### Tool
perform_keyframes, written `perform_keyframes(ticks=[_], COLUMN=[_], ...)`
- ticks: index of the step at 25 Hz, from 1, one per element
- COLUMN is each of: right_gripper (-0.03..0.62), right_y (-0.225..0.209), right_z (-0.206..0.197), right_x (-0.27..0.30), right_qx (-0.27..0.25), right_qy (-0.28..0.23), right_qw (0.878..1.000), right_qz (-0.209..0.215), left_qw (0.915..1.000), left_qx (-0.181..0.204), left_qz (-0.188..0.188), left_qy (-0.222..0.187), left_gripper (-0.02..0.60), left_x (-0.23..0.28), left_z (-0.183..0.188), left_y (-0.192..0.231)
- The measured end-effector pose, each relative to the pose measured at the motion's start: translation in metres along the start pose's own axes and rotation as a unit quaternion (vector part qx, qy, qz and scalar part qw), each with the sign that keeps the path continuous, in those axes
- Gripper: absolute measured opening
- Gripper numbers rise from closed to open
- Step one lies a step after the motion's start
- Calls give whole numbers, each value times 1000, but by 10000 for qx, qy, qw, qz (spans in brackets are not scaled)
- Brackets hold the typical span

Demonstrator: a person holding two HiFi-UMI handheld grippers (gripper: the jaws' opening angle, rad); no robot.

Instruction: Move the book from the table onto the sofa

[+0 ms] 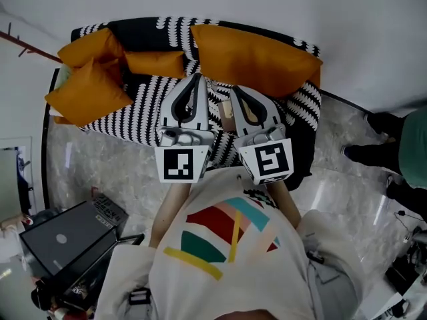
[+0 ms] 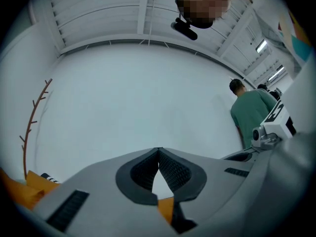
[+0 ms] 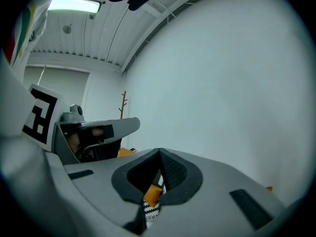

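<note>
Closest in, the left claw [image 1: 195,79] and right claw [image 1: 235,89] are held out side by side in front of the person's striped T-shirt [image 1: 227,245], both aimed at the sofa [image 1: 137,115]. Both are pressed together with nothing pinched. Each claw's own view shows the pads meeting at the tips, with only sofa pattern and orange showing through the gap behind.

Just past them, between the two, there's a small tan slab lying on the seat toward the sofa's front edge. I take it for the book [image 1: 227,114], though the right claw partly hides it. So I'd say the move is basically done and only backing off is left.

Further back, orange cushions [image 1: 250,55] line the backrest.

Only the head view shows the book. The left claw view instead catches a bystander in green [image 2: 252,115] near the far wall, and the right claw view a coat stand [image 3: 123,102].
</note>
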State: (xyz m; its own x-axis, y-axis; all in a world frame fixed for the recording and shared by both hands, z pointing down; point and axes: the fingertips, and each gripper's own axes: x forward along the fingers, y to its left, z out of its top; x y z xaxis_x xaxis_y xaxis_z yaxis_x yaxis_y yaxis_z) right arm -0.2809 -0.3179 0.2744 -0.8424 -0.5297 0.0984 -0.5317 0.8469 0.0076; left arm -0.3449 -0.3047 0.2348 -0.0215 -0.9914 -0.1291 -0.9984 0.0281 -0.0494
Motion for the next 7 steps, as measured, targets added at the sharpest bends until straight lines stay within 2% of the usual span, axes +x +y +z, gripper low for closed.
perform_keyframes(ticks=[7], right_gripper=[12], right_y=[-2], right_z=[-3], right_x=[8], right_qx=[13], right_qy=[-66], right_qw=[9999], right_qz=[116], left_qw=[9998], left_qx=[164], left_qz=[137], left_qy=[35], left_gripper=[8], left_x=[4], left_z=[-4], left_y=[4])
